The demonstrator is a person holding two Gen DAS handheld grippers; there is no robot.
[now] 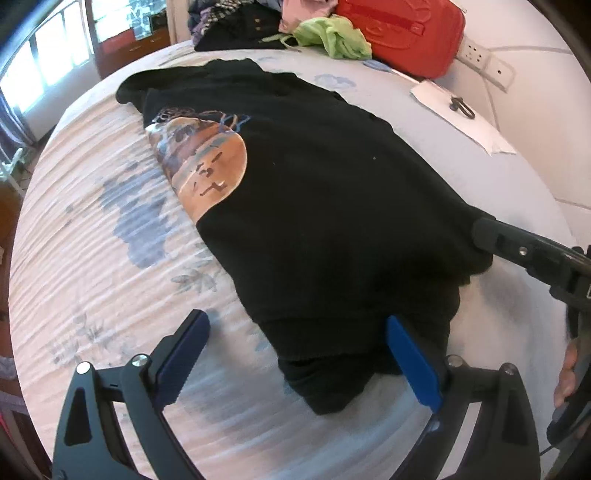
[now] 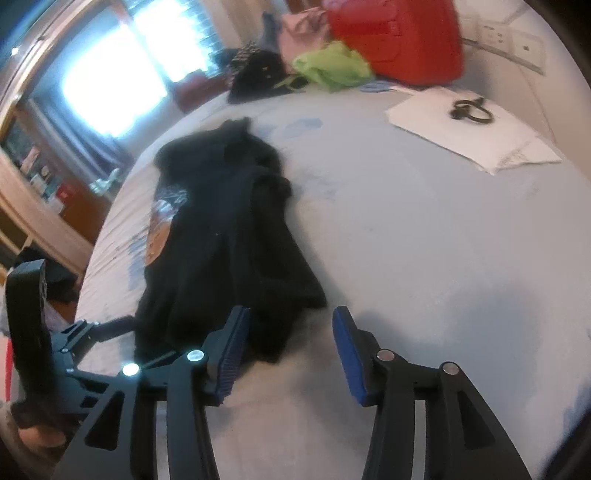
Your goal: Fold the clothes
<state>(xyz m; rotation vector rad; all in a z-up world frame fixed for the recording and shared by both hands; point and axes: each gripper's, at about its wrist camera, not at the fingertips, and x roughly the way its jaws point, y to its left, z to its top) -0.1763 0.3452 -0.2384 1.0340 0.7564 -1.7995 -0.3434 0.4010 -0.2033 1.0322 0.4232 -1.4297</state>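
Bright window (image 2: 110,77) far left, wood shelving (image 2: 33,192), white wall w/ sockets (image 1: 476,55).

Matt black cloth sweatshirt (image 1: 332,206) on a ribbed fabric bedspread (image 1: 92,258); smooth white paper (image 1: 461,114); red suitcase (image 1: 406,33) faintly glossy.

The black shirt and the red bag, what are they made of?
The black shirt looks like soft, matte knit cotton: it drapes in limp folds, with a printed orange picture. The red bag seems stiffer, smooth fabric or plastic with a zipper; hard to tell which.
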